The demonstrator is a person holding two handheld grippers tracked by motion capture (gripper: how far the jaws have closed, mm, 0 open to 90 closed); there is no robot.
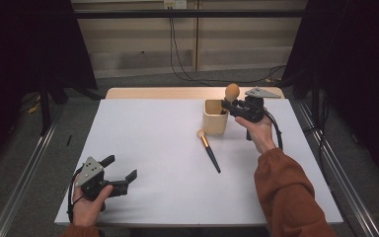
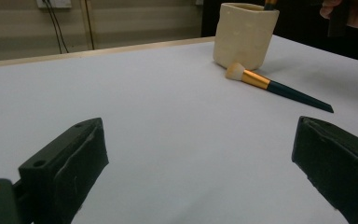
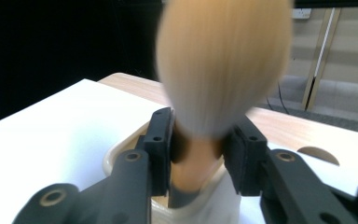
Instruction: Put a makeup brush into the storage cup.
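1. Right gripper (image 1: 225, 105) is at about 1 o'clock on the table (image 1: 153, 148), directly over the cream cup (image 1: 214, 118); held by the right hand (image 1: 259, 131).
2. Its jaws stand narrowly apart, one on each side of the large brush (image 1: 232, 92). In the right gripper view the pads flank the brush (image 3: 200, 154) just below its tan bristle head; the gap is too blurred to tell whether both pads press on it.
3. Large brush is upright, bristles at 12 o'clock, handle end down inside the cup (image 3: 121, 154).
4. Small brush (image 1: 208, 149) lies flat on the table, just beside the cup at its 6 o'clock, bristles toward the cup, dark handle pointing to 5 o'clock.
5. Left gripper (image 1: 123, 170) rests at about 7 o'clock on the table in the left hand (image 1: 86, 205), jaws wide apart, nothing between them.
6. Left gripper view: cup (image 2: 244, 35) and small brush (image 2: 275, 86) lie ahead at 1 o'clock, well apart from the jaws.
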